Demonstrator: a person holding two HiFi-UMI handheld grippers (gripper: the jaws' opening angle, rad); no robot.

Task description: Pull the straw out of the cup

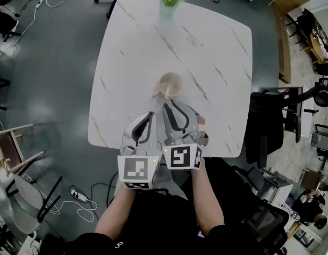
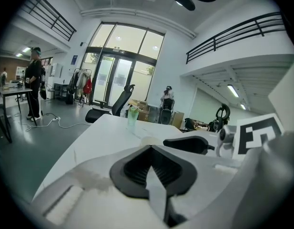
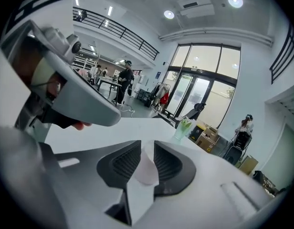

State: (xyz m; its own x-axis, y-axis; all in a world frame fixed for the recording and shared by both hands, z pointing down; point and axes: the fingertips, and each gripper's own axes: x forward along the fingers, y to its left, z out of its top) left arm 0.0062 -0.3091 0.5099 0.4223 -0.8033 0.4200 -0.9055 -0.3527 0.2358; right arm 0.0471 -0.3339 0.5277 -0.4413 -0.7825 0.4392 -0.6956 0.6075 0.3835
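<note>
The step in hand is the approach: nothing is gripped yet. The cup (image 1: 170, 85) stands near the middle of the white surface (image 1: 211, 47), with what looks like the pale straw (image 1: 156, 93) leaning out over its rim on the person's left (it is thin and hard to make out from above).

Both grippers sit over the near edge of the surface, side by side and pointing at the cup. The right gripper (image 1: 169, 107) is the nearer one, its tips just short of the cup and not touching it. Its jaws stand a little apart and hold nothing, though in its own view the cup's pale side shows through the gap. The left gripper (image 1: 150, 115) hangs slightly further back, its jaws closed together and empty.

The next move probably calls for one gripper to steady the cup by its wall. The other would pinch the straw near its top and draw it along its own lean, so the cup does not tip.
</note>
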